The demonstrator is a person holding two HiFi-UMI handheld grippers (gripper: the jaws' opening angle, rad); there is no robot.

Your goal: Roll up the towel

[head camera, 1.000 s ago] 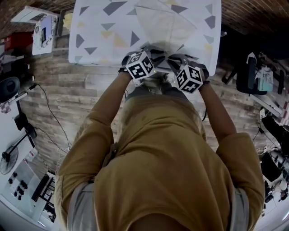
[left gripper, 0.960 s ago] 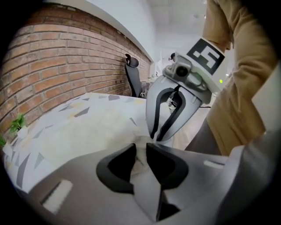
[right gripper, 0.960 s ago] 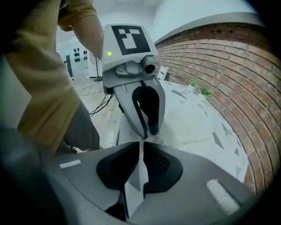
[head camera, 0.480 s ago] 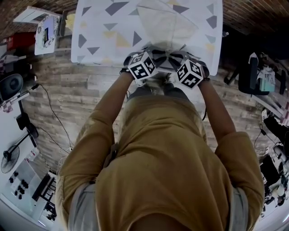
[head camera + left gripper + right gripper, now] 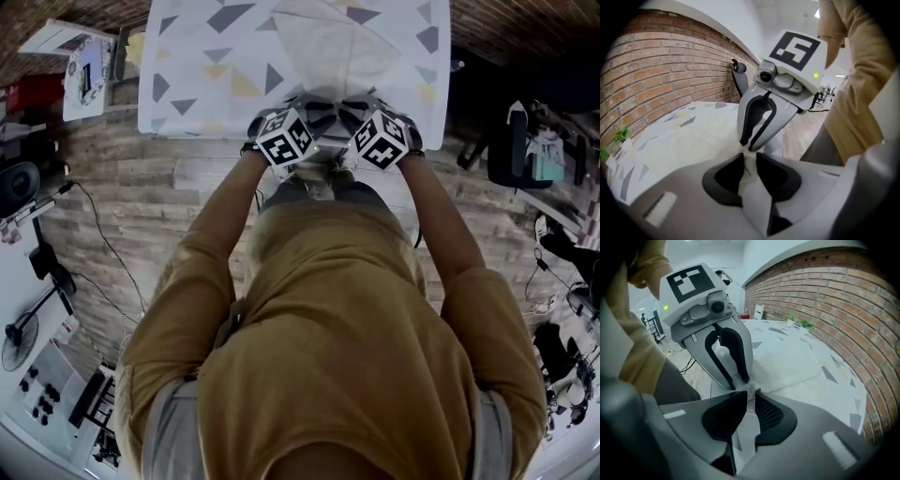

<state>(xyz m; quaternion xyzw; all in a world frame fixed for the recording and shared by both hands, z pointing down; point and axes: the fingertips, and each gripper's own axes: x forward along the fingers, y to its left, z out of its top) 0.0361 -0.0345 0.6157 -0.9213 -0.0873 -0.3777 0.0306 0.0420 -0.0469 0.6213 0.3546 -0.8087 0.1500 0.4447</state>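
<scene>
A cream towel (image 5: pixel 328 47) lies on the table's triangle-patterned cloth (image 5: pixel 197 75), and its near corner is drawn to the table's front edge. There my left gripper (image 5: pixel 305 117) and right gripper (image 5: pixel 361 114) meet tip to tip. In the left gripper view the left gripper (image 5: pixel 747 159) is shut on a fold of the towel (image 5: pixel 693 140), with the right gripper (image 5: pixel 750 146) facing it. In the right gripper view the right gripper (image 5: pixel 751 397) pinches the same towel (image 5: pixel 787 357), and the left gripper (image 5: pixel 737 383) stands just beyond.
A brick wall (image 5: pixel 661 61) runs along the far side of the table, with small plants (image 5: pixel 801 324) at its foot. On the wood-look floor lie cables (image 5: pixel 103 234) and equipment (image 5: pixel 47 394) at the left, and a dark chair (image 5: pixel 516 150) at the right.
The right gripper has rolled and drawn slightly closer to the left one at the table's front edge. The left gripper has kept still. Both still pinch the towel.
</scene>
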